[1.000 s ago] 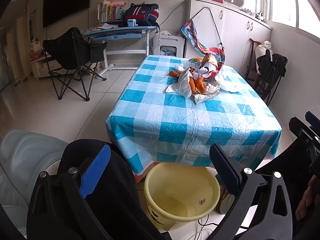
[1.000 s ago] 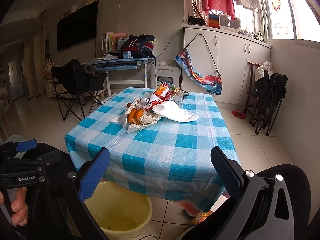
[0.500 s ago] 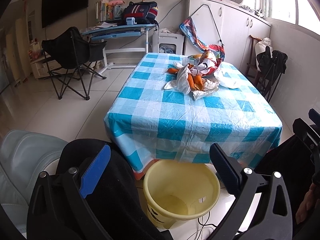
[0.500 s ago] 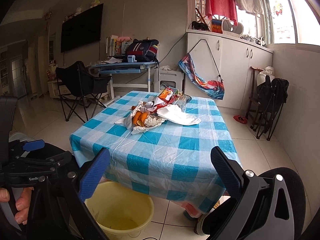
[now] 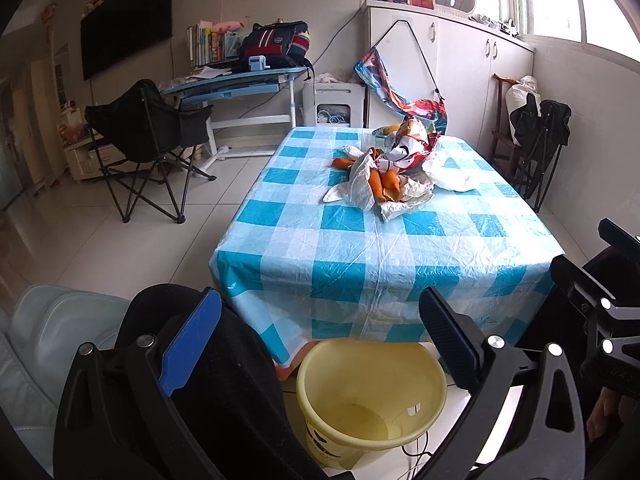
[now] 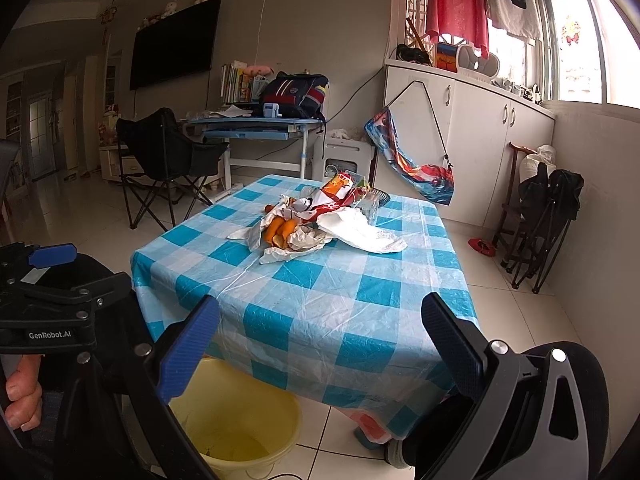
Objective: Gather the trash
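Observation:
A heap of trash (image 5: pixel 390 172) lies at the far middle of the blue-checked table (image 5: pixel 360 248): white plastic bags, orange peels, a red and white snack wrapper. The same heap of trash (image 6: pixel 316 224) shows in the right wrist view. A yellow bucket (image 5: pixel 370 396) stands on the floor under the table's near edge, and the bucket (image 6: pixel 240 424) sits low left in the right wrist view. My left gripper (image 5: pixel 320 340) is open above the bucket, holding nothing. My right gripper (image 6: pixel 320 348) is open before the table's near corner, far from the trash.
A black folding chair (image 5: pixel 144 140) and a blue desk (image 5: pixel 236 80) stand left of the table. White cabinets (image 6: pixel 468 140) line the back wall, with folded black chairs (image 6: pixel 544 220) at the right wall. A pale seat (image 5: pixel 52 332) is at lower left. A hand (image 6: pixel 22 392) holds the other gripper.
Both grippers have risen and tilted upward, so the table and room sit lower in view. Both remain open, and the trash and bucket have not moved.

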`<act>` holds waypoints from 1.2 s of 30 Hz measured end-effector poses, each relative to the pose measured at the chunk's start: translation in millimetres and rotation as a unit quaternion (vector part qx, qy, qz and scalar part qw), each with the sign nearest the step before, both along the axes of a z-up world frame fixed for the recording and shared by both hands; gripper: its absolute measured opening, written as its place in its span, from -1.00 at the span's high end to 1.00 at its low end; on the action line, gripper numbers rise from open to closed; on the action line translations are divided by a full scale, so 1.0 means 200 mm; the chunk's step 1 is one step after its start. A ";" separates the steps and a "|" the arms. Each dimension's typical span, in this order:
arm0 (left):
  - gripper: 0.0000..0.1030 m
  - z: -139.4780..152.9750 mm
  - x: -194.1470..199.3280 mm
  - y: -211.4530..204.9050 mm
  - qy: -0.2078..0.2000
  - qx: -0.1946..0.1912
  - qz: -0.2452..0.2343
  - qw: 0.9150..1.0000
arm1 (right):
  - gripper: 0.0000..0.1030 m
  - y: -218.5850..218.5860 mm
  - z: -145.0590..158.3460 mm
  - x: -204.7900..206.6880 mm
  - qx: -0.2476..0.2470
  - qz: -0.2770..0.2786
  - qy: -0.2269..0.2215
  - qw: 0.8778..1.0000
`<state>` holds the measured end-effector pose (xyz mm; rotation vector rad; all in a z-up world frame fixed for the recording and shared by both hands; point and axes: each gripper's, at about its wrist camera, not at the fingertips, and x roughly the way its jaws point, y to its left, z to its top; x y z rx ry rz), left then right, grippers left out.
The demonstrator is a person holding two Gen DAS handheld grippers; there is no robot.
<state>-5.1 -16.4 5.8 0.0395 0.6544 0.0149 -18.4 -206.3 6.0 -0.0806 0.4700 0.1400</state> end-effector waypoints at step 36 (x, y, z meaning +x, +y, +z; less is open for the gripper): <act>-0.86 -0.03 0.04 0.13 0.027 -0.054 0.022 0.998 | -0.88 0.11 -0.02 -0.01 -0.044 0.020 -0.004 0.999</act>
